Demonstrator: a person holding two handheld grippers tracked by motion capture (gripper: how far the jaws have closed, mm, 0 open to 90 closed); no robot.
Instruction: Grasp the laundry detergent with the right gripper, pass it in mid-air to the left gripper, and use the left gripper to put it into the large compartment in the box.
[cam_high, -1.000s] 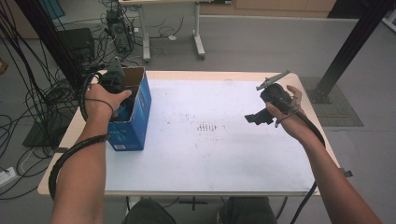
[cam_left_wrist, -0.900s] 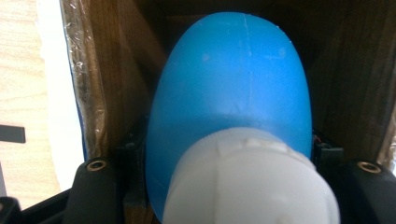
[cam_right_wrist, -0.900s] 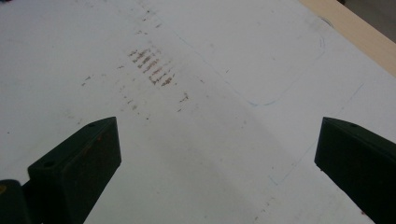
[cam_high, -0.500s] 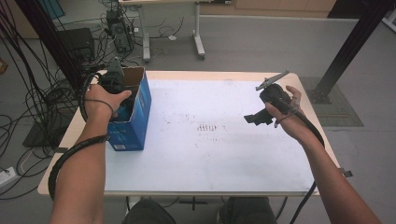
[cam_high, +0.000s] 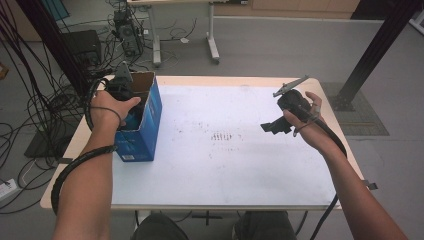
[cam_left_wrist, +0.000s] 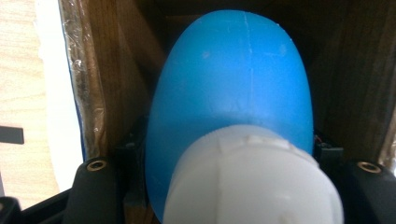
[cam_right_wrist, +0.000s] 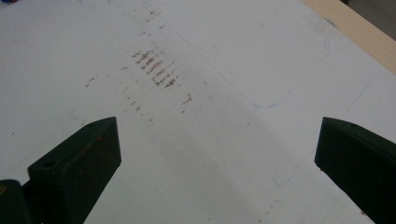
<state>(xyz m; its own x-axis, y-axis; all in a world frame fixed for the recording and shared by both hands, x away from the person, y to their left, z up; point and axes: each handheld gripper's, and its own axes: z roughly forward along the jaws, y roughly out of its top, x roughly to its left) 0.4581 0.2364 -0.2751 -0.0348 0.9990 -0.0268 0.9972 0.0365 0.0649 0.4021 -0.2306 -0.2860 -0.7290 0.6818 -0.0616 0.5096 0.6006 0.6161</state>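
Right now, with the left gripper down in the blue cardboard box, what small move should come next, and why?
Probably lift the left gripper straight up. Its view shows a blue plastic bottle with a white cap between its fingers, inside the open blue cardboard box, whose brown walls sit close on both sides. The right gripper hangs open over the white tabletop.

One bench (cam_high: 225, 165) with a white top stands in the high view. On it sits one blue cardboard box (cam_high: 142, 125), open at the top. Inside the box is one blue bottle (cam_left_wrist: 233, 88) with one white cap (cam_left_wrist: 254, 186). Two tongs are counted: the left tongs (cam_high: 120, 87) and the right tongs (cam_high: 272, 126). One patch of brown scuff marks (cam_right_wrist: 156, 70) lies on the white top.
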